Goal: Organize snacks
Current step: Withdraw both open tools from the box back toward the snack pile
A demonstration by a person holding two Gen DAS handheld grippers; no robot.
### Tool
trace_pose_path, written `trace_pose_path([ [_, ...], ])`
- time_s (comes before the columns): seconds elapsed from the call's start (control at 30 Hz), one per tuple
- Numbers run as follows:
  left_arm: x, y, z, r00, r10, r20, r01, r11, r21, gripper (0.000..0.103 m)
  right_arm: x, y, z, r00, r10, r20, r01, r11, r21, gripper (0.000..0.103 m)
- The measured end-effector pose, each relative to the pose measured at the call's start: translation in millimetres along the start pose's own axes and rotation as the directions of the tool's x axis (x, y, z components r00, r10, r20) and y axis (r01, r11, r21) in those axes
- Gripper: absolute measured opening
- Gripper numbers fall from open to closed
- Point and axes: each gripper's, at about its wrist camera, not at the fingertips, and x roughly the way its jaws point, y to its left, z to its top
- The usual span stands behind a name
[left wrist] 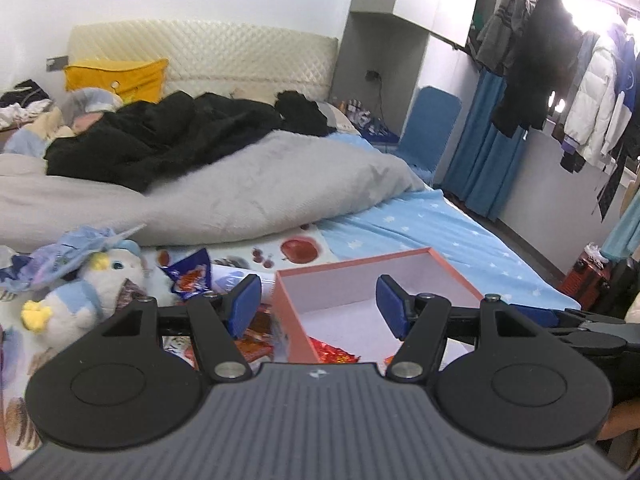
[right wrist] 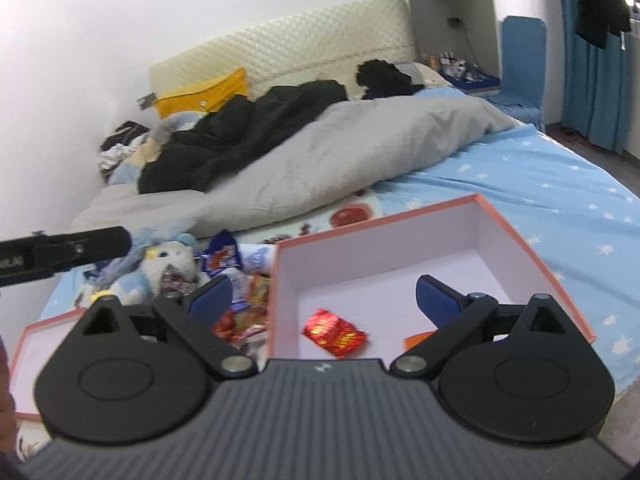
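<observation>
Hidden parts: in the left wrist view the gripper body covers the near part of the pink box point(left wrist: 298, 322), so only a corner of the red wrapped snack point(left wrist: 334, 356) shows at the lower middle; an orange item point(right wrist: 418, 338) in the box, lower right of the right wrist view, is cut off by a finger and cannot be identified
Blurred parts: the pile of snack packets point(right wrist: 250, 312) left of the box is soft, and single packets are hard to tell apart
Left gripper point(left wrist: 314, 308): jaws about half apart, nothing between the pads, touching nothing; it hangs over the left wall of the box
Right gripper point(right wrist: 324, 300): jaws spread wide, empty, above the box floor
Red snack: lies on the white floor of the box, lower middle of the right wrist view, apart from both blue pads
Blue packet point(right wrist: 222, 258): beside a plush toy point(right wrist: 172, 264), middle left
Second box point(right wrist: 28, 344): lower left edge, mostly cut off
Background: grey blanket point(right wrist: 340, 160) on a blue bed sheet point(right wrist: 540, 200)
</observation>
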Motion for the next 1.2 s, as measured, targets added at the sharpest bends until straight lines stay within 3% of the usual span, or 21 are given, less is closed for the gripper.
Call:
trace_pose_path([
  [0.67,-98,72,-48,0.987,0.155,0.049,-0.15,0.984,-0.093,0.07,-17,80,-27,0.986,0.169,0.011,-0.168,0.984,-0.057,0.1],
  [1.2,-93,95,-102,0.98,0.194,-0.042,-0.198,0.97,-0.141,0.07,-16,111,-80,0.98,0.198,-0.033,-0.201,0.974,-0.109,0.1],
])
